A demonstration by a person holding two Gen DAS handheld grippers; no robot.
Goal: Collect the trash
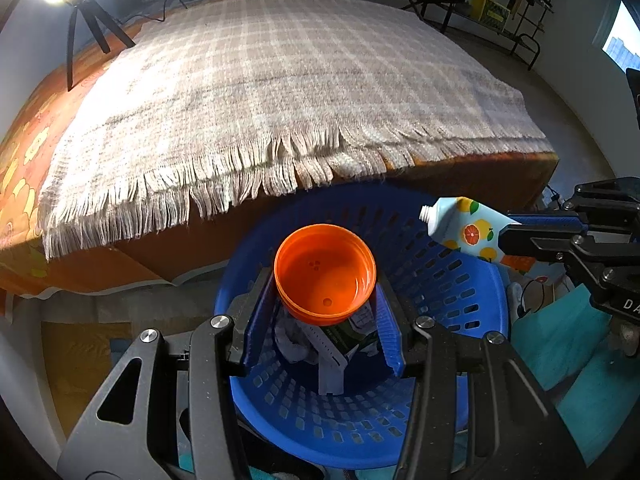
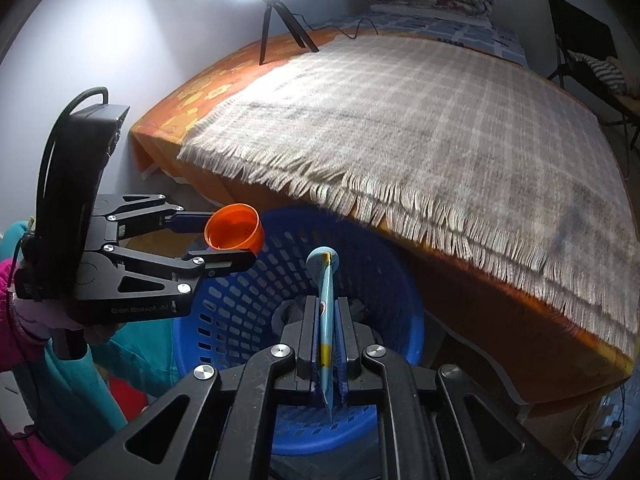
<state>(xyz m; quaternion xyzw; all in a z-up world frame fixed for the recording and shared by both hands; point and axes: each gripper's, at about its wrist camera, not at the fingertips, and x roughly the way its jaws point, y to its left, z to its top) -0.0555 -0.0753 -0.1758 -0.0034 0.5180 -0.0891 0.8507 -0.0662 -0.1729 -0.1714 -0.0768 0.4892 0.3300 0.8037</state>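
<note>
1. Above blue basket: left gripper clamps orange lid; rigid, light, held across rim.
2. Right gripper pinches flattened tube; soft, probably slippery, held at tail.

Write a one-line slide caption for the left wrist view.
Left gripper holds a round orange plastic lid over the blue perforated plastic basket.

Left gripper body, seen from right wrist view: embossed "Gen Robot.AI", partly faint. Right gripper body, left wrist view: white letters "DA" at frame edge, rest cut off. Printing on the tube edge too small to read.
</note>
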